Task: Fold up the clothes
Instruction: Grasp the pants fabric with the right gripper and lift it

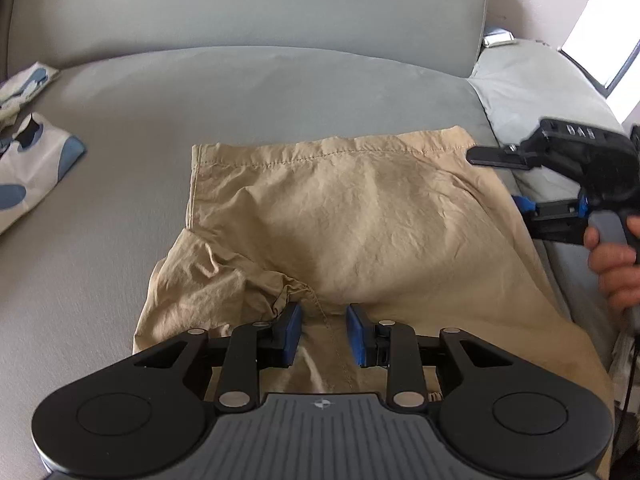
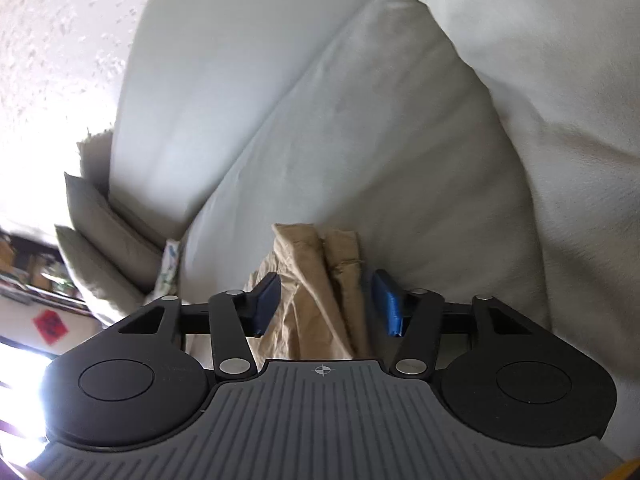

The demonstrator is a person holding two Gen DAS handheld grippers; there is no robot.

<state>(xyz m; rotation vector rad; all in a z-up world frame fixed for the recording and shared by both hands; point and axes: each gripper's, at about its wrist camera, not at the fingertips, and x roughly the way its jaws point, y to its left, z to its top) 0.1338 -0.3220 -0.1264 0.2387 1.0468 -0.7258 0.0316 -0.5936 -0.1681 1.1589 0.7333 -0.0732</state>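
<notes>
Tan shorts (image 1: 340, 216) lie spread on the grey sofa seat (image 1: 160, 112), hem edge at 12 o'clock, waistband end toward us at 6, so the long axis runs 12 to 6. We see the left gripper (image 1: 324, 332) low over the crotch seam, blue pads spread, cloth between them but not pinched. The right gripper (image 1: 520, 184) comes in sideways at 3 o'clock in the left view, at the shorts' right edge; in its own camera the right gripper (image 2: 326, 304) has its fingers wide apart with a bunched fold of tan cloth standing between the pads, no contact we can confirm. Both sit right at the cloth; the left is over the middle, the right at the side edge. We judge the fold is partway, one leg already rumpled over at 8 o'clock, and the next grab probably needs the pads shut on an edge, then carried across toward 9. A blue and white patterned cloth (image 1: 28, 168) lies well apart at 9 to 10 o'clock. No containers in view.
</notes>
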